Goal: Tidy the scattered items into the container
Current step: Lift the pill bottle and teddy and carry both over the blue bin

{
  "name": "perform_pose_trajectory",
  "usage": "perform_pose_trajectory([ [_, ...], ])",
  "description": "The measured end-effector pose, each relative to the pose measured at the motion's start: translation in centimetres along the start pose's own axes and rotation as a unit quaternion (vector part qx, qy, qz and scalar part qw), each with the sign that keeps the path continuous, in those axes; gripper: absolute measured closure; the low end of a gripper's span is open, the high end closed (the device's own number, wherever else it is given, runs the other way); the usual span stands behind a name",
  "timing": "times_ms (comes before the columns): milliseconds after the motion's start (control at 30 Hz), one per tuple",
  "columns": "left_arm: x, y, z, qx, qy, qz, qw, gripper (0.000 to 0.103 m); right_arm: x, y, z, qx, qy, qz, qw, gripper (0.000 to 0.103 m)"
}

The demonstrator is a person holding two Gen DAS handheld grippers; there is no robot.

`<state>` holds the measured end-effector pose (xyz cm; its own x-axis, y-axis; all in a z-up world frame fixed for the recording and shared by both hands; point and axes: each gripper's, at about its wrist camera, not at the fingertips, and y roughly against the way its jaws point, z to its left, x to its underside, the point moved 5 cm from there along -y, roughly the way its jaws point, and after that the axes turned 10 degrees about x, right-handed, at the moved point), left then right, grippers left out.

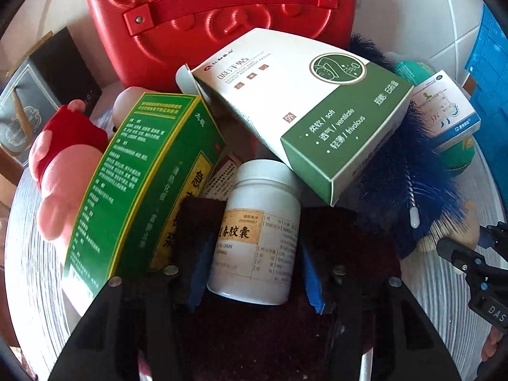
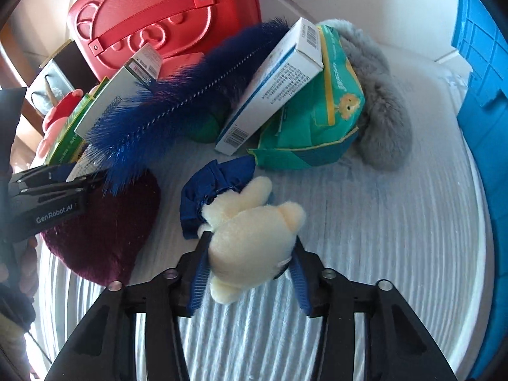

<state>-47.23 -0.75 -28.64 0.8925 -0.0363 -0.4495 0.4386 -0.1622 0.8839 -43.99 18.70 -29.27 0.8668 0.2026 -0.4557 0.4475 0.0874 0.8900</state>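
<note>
My left gripper (image 1: 254,247) is shut on a white pill bottle (image 1: 257,235) that stands over a maroon plush cushion (image 2: 104,225). Around the bottle lie a green box (image 1: 139,187), a white-and-green box (image 1: 304,108) and a blue bottle brush (image 1: 409,184). My right gripper (image 2: 250,254) is shut on a cream plush toy (image 2: 254,238) with a blue frilled skirt (image 2: 216,187), on the ribbed white surface (image 2: 349,254). The blue container (image 2: 482,95) stands at the right edge of the right wrist view. The left gripper also shows in the right wrist view (image 2: 54,184).
A red hard case (image 1: 219,16) stands at the back. A pink plush (image 1: 60,171) lies left. A white-and-blue box (image 2: 276,85), a green tissue pack (image 2: 320,117) and a grey furry piece (image 2: 381,108) lie at the back right. A dark box (image 1: 38,95) stands far left.
</note>
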Motion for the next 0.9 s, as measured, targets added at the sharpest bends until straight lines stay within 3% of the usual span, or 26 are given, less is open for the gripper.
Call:
perform_pose_trajectory([
  [300, 3.7, 11.3, -1.5, 0.004, 0.052, -0.079, 0.9955, 0.057, 0.0, 7.0, 0.7, -0.010, 0.012, -0.058, 0.998, 0.061],
  [600, 7.4, 23.8, -7.0, -0.007, 0.049, -0.160, 0.9859, 0.058, 1.7, 19.7, 2.1, -0.037, 0.029, -0.157, 0.986, 0.061],
  [900, 12.2, 32.9, -13.6, -0.064, 0.040, -0.238, 0.9683, 0.058, 5.6, 30.4, 0.5, -0.063, 0.045, -0.242, 0.967, 0.061],
])
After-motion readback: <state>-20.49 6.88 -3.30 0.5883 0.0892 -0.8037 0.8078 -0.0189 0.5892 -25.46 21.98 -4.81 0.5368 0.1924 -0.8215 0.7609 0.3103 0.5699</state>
